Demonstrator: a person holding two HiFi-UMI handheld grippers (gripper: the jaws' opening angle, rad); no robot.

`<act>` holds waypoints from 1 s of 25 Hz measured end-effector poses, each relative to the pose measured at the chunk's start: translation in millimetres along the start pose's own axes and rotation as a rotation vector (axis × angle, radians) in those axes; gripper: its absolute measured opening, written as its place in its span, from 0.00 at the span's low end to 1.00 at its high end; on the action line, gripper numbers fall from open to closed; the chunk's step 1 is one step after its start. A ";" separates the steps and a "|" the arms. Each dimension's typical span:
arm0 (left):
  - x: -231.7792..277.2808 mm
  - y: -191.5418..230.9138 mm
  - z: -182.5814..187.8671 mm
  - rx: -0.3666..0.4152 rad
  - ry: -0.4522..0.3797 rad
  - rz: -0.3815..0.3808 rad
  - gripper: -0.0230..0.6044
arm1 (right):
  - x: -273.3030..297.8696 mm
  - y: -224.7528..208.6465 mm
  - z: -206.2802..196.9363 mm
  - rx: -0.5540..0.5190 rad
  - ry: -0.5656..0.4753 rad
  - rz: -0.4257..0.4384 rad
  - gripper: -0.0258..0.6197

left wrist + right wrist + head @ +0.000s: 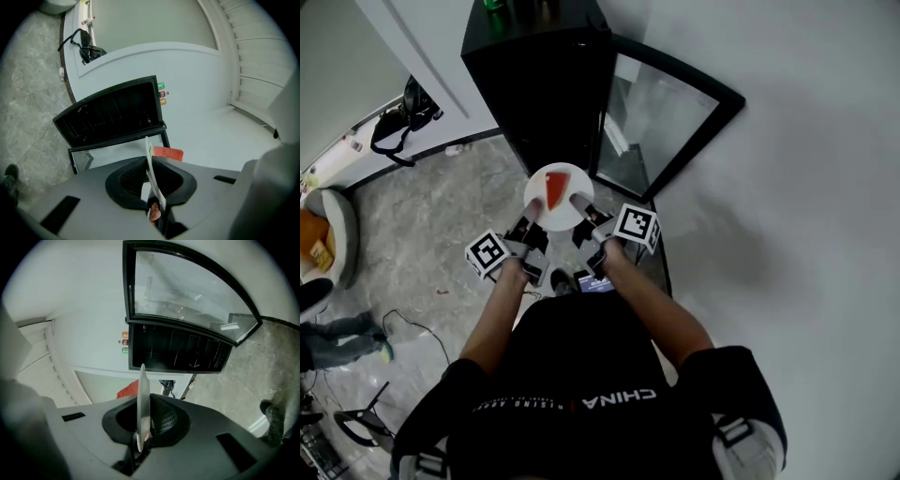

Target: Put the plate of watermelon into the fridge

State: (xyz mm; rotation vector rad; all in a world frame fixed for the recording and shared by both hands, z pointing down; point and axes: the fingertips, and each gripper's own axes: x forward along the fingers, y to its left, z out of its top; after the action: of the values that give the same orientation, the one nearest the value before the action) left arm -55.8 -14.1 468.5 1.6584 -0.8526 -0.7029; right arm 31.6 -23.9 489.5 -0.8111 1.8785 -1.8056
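Note:
A white plate (pixel 549 208) carries a red watermelon slice (pixel 555 188) and is held level just in front of a small black fridge (pixel 539 80). The fridge's glass door (pixel 661 117) stands open to the right. My left gripper (pixel 532 211) is shut on the plate's left rim, my right gripper (pixel 580 206) shut on its right rim. In the left gripper view the plate (pixel 153 174) shows edge-on between the jaws, the watermelon (pixel 167 153) beyond it, and the dark fridge (pixel 112 115) ahead. The right gripper view shows the plate (pixel 143 404) edge-on, the watermelon (pixel 128 390) behind it, and the fridge interior (pixel 178 351).
Small bottles (pixel 495 5) stand on top of the fridge. A white wall (pixel 806 159) lies to the right of the door. Black headphones (pixel 403 117) hang by a white counter at the left. A round seat (pixel 328 234) and floor cables (pixel 408 328) lie at the left.

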 end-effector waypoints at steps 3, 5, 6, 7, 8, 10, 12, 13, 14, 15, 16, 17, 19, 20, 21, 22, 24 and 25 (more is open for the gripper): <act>-5.8 3.2 18.8 0.007 0.031 -0.008 0.10 | 15.9 3.0 -10.5 0.001 -0.024 -0.005 0.08; -9.1 7.0 28.0 0.008 0.048 -0.009 0.10 | 24.0 3.5 -15.9 0.003 -0.039 -0.006 0.08; -9.9 9.3 31.4 0.008 0.055 -0.009 0.10 | 27.5 3.3 -17.5 0.003 -0.045 -0.005 0.08; -9.9 11.5 33.8 0.005 0.061 -0.010 0.10 | 30.3 2.5 -18.3 0.004 -0.051 -0.005 0.08; -9.0 13.6 35.6 0.000 0.066 -0.011 0.10 | 32.4 1.2 -18.3 0.006 -0.057 -0.008 0.08; -5.3 18.2 38.9 -0.005 0.077 -0.014 0.10 | 36.1 -2.0 -16.7 0.011 -0.068 -0.017 0.08; -0.9 22.0 41.3 -0.007 0.089 -0.018 0.10 | 39.1 -4.6 -14.1 0.015 -0.077 -0.027 0.08; 0.6 23.2 41.7 -0.008 0.095 -0.020 0.10 | 39.8 -5.6 -13.4 0.015 -0.080 -0.031 0.08; 1.2 24.3 41.5 -0.008 0.101 -0.022 0.10 | 39.8 -6.3 -13.3 0.015 -0.083 -0.035 0.08; 1.3 25.3 41.2 -0.008 0.107 -0.022 0.10 | 39.7 -6.9 -13.7 0.016 -0.086 -0.039 0.08; 1.7 26.5 41.2 -0.007 0.111 -0.022 0.10 | 39.9 -7.5 -14.0 0.018 -0.087 -0.043 0.08; 2.9 27.4 41.8 -0.006 0.113 -0.024 0.10 | 40.9 -8.4 -13.4 0.021 -0.087 -0.046 0.08; 8.8 30.2 44.5 -0.006 0.111 -0.024 0.10 | 45.1 -12.0 -8.7 0.028 -0.082 -0.051 0.08; 12.8 32.0 46.3 -0.008 0.107 -0.021 0.10 | 48.2 -13.7 -5.0 0.030 -0.077 -0.053 0.08; 16.8 33.5 48.4 -0.012 0.100 -0.017 0.10 | 51.7 -14.7 -0.7 0.029 -0.069 -0.053 0.08; 20.6 34.6 50.8 -0.016 0.090 -0.012 0.10 | 55.4 -14.7 3.8 0.026 -0.060 -0.052 0.08; 29.0 36.0 56.9 -0.013 0.071 0.001 0.10 | 63.5 -13.0 13.8 0.018 -0.042 -0.043 0.08; 34.9 36.0 60.6 -0.006 0.065 0.004 0.10 | 67.7 -11.8 19.6 0.018 -0.035 -0.039 0.08</act>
State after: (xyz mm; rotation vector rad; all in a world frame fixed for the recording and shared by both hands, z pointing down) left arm -91.3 -81.4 488.6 1.6645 -0.8069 -0.6448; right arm -4.6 -83.0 506.5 -0.8729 1.8341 -1.8176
